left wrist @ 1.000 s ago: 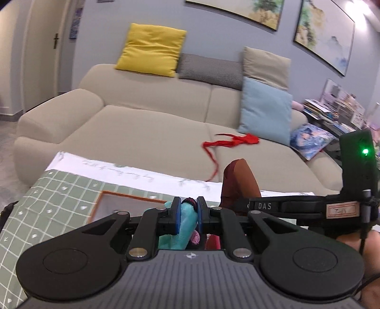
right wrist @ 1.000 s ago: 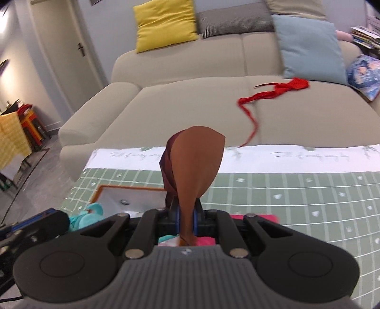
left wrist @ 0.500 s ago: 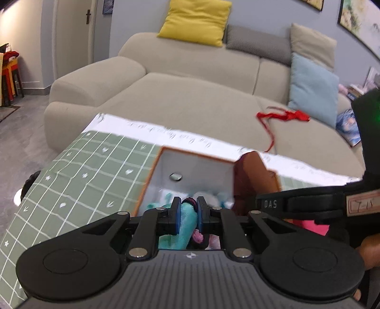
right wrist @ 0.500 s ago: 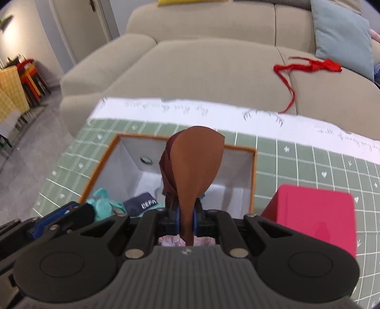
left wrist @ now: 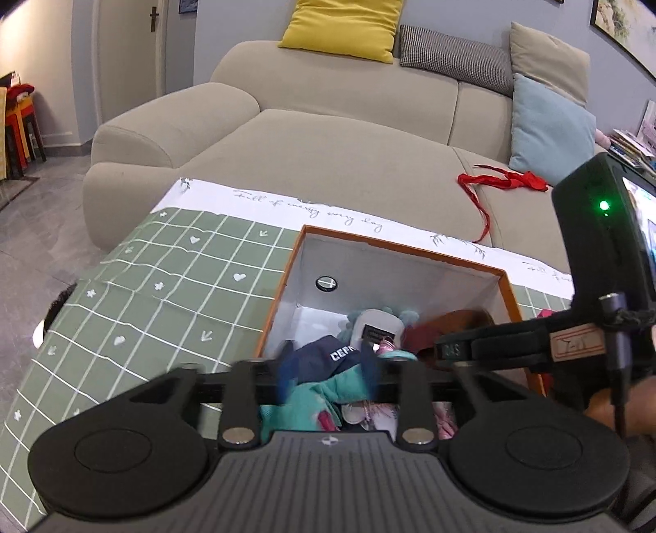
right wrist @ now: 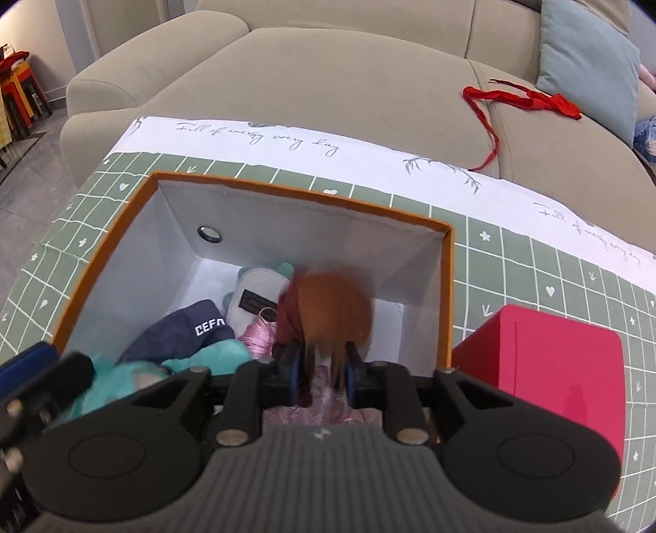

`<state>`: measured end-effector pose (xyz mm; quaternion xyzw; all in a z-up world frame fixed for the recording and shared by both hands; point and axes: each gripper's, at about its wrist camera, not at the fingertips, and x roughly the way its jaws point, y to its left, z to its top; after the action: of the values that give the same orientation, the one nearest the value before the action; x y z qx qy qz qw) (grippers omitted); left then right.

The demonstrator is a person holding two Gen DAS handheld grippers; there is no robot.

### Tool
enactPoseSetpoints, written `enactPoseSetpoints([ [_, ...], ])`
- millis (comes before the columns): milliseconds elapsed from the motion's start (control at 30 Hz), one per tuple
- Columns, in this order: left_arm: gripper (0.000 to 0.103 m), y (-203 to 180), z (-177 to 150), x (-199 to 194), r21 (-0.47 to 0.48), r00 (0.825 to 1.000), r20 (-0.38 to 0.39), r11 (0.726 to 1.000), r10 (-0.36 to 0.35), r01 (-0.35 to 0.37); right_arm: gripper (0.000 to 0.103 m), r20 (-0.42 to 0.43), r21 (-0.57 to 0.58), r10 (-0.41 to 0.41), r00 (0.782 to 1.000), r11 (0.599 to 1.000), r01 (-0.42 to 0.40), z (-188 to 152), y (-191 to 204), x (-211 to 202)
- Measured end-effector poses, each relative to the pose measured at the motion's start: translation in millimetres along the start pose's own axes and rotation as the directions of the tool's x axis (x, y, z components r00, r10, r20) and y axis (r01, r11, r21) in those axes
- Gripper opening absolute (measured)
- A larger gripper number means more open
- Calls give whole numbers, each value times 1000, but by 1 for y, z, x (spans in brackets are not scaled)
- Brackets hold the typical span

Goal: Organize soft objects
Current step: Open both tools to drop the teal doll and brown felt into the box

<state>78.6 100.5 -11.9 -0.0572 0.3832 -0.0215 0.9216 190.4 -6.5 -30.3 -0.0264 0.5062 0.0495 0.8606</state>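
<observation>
A beige sofa point(left wrist: 336, 139) with a yellow cushion point(left wrist: 344, 24) and a pale blue cushion point(left wrist: 549, 127) fills the back of the left wrist view, a red ribbon point(left wrist: 504, 182) lying on its seat, and in front of it a worktop under a green gridded cloth point(left wrist: 164, 287) carries an orange-rimmed box point(left wrist: 393, 246) with white inner walls. The left gripper point(left wrist: 328, 377) is tilted down over the near edge of the box, its blurred fingers point(left wrist: 285, 375) spread apart with a teal soft item point(left wrist: 311, 399) lying loose between and below them, touching neither clearly. Inside the box lie a navy cloth point(left wrist: 328, 354) with white letters, a grey pouch point(left wrist: 377, 328) and pink fabric point(left wrist: 389, 352); the right gripper's body crosses in from the right. In the right wrist view the same sofa and ribbon sit beyond the cloth's white border, and a pink-red box point(right wrist: 541, 365) stands just right of the orange-rimmed box. The right gripper point(right wrist: 324, 375) points steeply down into the box, its blue-padded fingers point(right wrist: 293, 375) parted a little, with the blurred brown soft item point(right wrist: 332, 303) between them; whether the pads touch it I cannot tell. That item hangs over the box's interior, beside the grey pouch, the navy cloth and the teal piece.
</observation>
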Motion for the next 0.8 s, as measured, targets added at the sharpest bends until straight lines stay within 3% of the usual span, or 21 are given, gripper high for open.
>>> enactPoseSetpoints([
  [167,72,2,2,-1,-33,1000,-9,999,-20,20,36,13,6,-1,1000,1000,1,1,-2,-4],
  [233,75,1,3,-1,-22,999,-36,999,-30,29,50,18,4,7,1000,1000,-7,2,-3,-4],
  [300,76,-1,3,-4,-19,998,-51,999,-39,38,56,24,14,33,999,999,-33,3,-5,-5],
  [467,83,-5,5,-15,-12,999,-33,999,-38,38,80,39,44,88,995,995,-90,5,-11,-11],
  [500,86,-6,5,-16,-9,998,-30,999,-48,48,89,48,44,90,995,995,-92,6,-13,-13],
  [800,87,-5,6,-39,-40,997,23,996,-76,77,94,144,44,172,974,983,-180,8,-17,-40],
])
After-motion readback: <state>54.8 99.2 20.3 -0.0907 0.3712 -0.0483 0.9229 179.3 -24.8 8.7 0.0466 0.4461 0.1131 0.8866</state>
